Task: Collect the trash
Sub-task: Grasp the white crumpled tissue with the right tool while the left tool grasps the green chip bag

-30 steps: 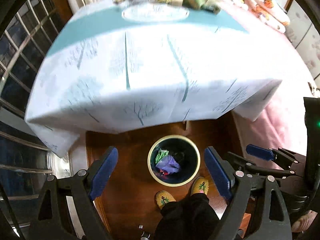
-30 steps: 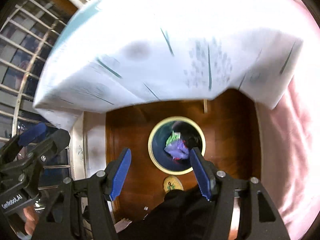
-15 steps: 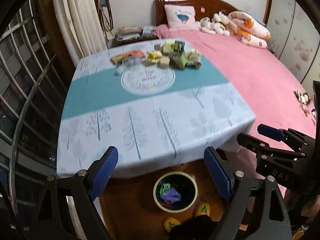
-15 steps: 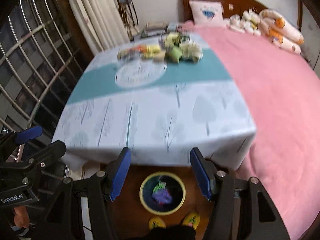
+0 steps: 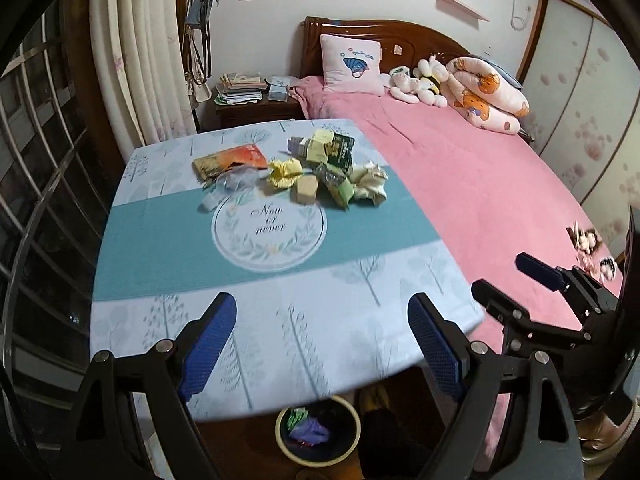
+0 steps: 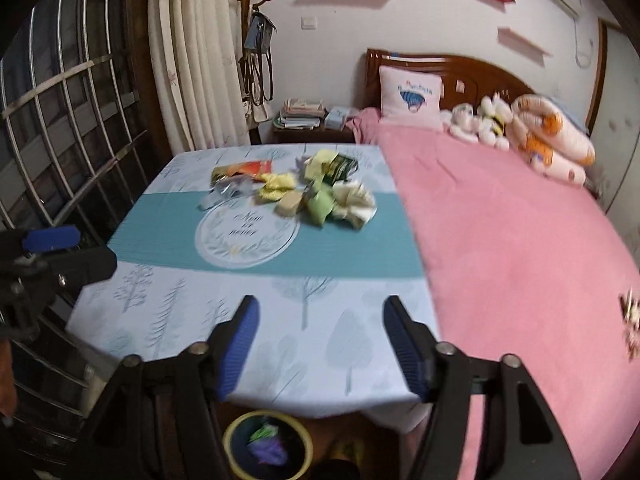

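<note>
A pile of trash [image 5: 312,168] [image 6: 296,188], made of crumpled yellow and green wrappers, an orange packet and small boxes, lies at the far middle of the table [image 5: 160,240] [image 6: 340,248]. A round bin [image 5: 318,432] [image 6: 268,444] with green and purple scraps inside stands on the floor under the table's near edge. My left gripper [image 5: 320,300] is open above the near edge and holds nothing. My right gripper [image 6: 320,304] hovers beside it with its jaws opening and nothing between them. Each gripper also shows at the side of the other's view.
A pink bed [image 5: 460,184] with pillows and soft toys runs along the table's right side. A nightstand [image 5: 248,96] with stacked books stands behind the table. A barred window [image 5: 40,160] and a curtain [image 5: 132,60] close off the left. A person's dark trouser leg [image 5: 384,436] is beside the bin.
Both grippers have risen from low over the bin to above the table's near edge and tilted up, so the tabletop and trash pile now show. The right jaws stand wider.
</note>
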Demonstrator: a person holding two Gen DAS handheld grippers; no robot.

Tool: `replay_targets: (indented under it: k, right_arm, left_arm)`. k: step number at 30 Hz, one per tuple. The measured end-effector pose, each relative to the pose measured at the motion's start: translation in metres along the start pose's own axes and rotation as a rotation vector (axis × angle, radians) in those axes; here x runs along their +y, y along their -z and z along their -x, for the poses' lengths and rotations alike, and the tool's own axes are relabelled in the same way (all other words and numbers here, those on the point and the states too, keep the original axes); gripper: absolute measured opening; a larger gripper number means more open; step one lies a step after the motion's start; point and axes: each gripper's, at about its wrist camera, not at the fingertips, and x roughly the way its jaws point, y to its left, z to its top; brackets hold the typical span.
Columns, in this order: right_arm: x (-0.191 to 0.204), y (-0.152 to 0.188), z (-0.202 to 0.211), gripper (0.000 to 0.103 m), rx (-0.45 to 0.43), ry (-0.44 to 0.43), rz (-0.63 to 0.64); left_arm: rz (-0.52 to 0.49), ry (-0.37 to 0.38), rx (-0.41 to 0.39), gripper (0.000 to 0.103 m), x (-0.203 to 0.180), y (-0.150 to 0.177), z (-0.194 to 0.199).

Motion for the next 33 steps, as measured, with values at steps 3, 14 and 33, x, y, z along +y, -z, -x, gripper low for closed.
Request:
replay_targets:
  k: [3,14,33]
  right_arm:
    - [-0.013,-0.017,-0.026,0.078,-0.013,-0.001,0.052]
    - [-0.048,-0.076,-0.178,0.078,-0.009,-0.054,0.41]
    - [-0.044,-0.076,-0.314,0.073,0.076,-0.148,0.705]
  left_arm:
    - [0.022,-0.003,0.01,0.086,-0.004,-0.024,-0.027]
    - [0.177,-0.082,0.132,0.086,-0.014,-0.118,-0.175]
    - [0.419,-0.116,0.264,0.086,0.019,-0.137,-0.278]
